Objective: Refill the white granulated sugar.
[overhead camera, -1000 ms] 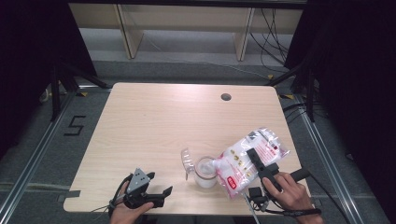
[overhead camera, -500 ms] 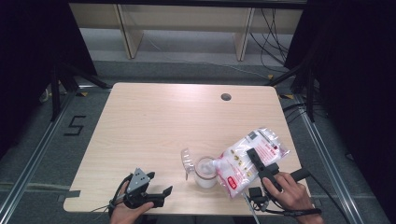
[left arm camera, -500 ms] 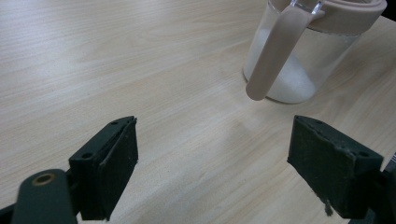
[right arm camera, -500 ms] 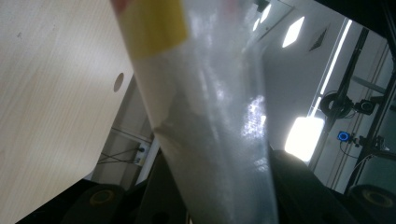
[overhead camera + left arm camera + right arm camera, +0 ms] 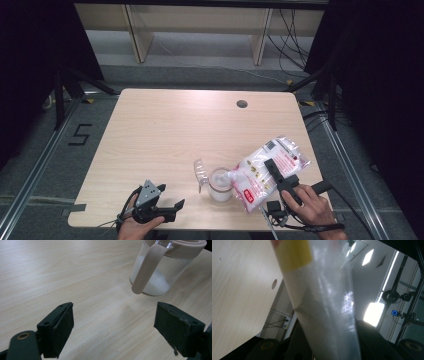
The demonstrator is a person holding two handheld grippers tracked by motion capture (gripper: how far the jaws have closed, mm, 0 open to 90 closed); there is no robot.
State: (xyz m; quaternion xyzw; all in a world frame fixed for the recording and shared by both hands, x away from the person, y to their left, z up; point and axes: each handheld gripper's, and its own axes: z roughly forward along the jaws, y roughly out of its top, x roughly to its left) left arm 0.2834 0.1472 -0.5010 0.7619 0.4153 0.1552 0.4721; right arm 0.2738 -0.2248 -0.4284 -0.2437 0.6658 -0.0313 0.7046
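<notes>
Right gripper (image 5: 276, 172) clamped on a tilted plastic bag (image 5: 262, 172) of white grains, its lower corner tipped over the mouth of a clear jug (image 5: 218, 184) standing near the table's (image 5: 165, 130) front edge. Left gripper (image 5: 167, 209) spread wide and bare, resting at the front-left, well apart from the jug.

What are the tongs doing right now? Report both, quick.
Left tongs: open, holding nothing, resting on the light wooden table.
Right tongs: closed on the clear plastic bag of white powder, tilted over the clear jug.
</notes>
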